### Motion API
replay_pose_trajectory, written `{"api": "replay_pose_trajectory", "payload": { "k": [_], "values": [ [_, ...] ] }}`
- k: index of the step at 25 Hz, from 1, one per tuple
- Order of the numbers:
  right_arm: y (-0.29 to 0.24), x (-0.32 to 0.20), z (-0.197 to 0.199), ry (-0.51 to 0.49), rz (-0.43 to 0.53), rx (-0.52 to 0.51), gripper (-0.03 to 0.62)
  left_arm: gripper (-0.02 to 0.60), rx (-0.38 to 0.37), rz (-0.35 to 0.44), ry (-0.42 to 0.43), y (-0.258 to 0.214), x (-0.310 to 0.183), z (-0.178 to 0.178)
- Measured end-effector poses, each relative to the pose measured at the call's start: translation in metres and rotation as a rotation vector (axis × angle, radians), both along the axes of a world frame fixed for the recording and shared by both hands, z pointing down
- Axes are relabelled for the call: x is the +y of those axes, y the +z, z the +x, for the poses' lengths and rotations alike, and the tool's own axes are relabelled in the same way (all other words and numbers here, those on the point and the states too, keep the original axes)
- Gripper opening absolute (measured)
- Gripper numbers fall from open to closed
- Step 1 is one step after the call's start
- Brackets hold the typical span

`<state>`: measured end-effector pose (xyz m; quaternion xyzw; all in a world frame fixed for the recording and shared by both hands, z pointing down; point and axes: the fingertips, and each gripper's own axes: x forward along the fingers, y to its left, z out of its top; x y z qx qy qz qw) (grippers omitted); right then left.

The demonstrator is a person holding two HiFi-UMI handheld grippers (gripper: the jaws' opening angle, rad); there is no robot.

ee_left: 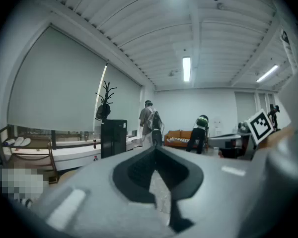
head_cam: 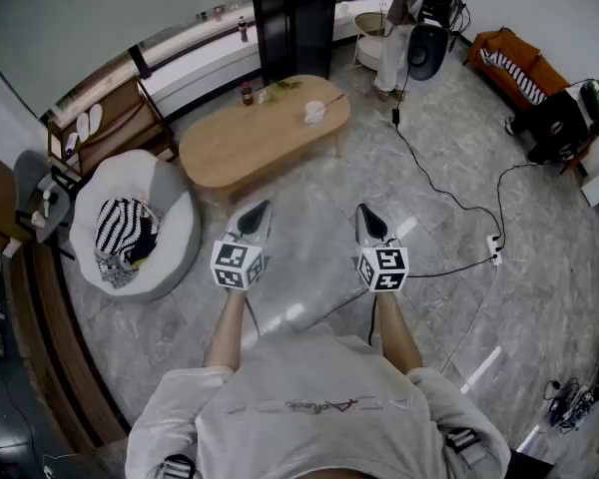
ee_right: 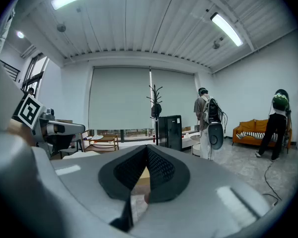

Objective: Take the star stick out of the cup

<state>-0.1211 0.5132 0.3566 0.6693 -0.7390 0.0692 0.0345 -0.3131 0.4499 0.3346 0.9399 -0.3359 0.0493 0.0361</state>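
The star stick [head_cam: 331,101] leaned in the white cup [head_cam: 313,114] near the far end of the wooden table [head_cam: 240,148]. Well short of it, over the floor [head_cam: 309,252], the left gripper [head_cam: 262,208] and the right gripper [head_cam: 364,212] were each pressed together, pinching nothing.

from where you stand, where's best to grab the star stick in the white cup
Probably the bare shaft of the star stick above the rim of the cup, coming from above: it juts out slanting to the right, free of the cup wall. Finer detail is too small to tell.
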Motion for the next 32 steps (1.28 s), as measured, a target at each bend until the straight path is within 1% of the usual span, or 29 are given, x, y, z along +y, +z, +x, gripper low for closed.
{"api": "replay_pose_trajectory", "payload": {
  "k": [5,14,20,26,32],
  "values": [
    [0.000,-0.005,0.001,0.003,-0.003,0.004,0.005,0.003,0.000,-0.007,0.000,0.002,-0.005,0.000],
    [-0.006,-0.017,-0.012,0.014,0.013,0.023,0.005,0.003,0.005,-0.002,0.008,0.003,-0.018,-0.014],
    [-0.006,-0.028,-0.030,0.028,0.003,0.035,0.005,0.003,0.011,-0.012,0.029,0.006,-0.029,-0.029],
    [-0.006,-0.036,-0.052,0.035,0.018,0.041,0.005,0.003,0.010,0.003,0.059,0.006,-0.039,-0.043],
    [-0.004,-0.039,-0.071,0.030,0.017,0.046,0.005,0.003,0.015,-0.014,0.068,0.014,-0.041,-0.054]
  ]
}}
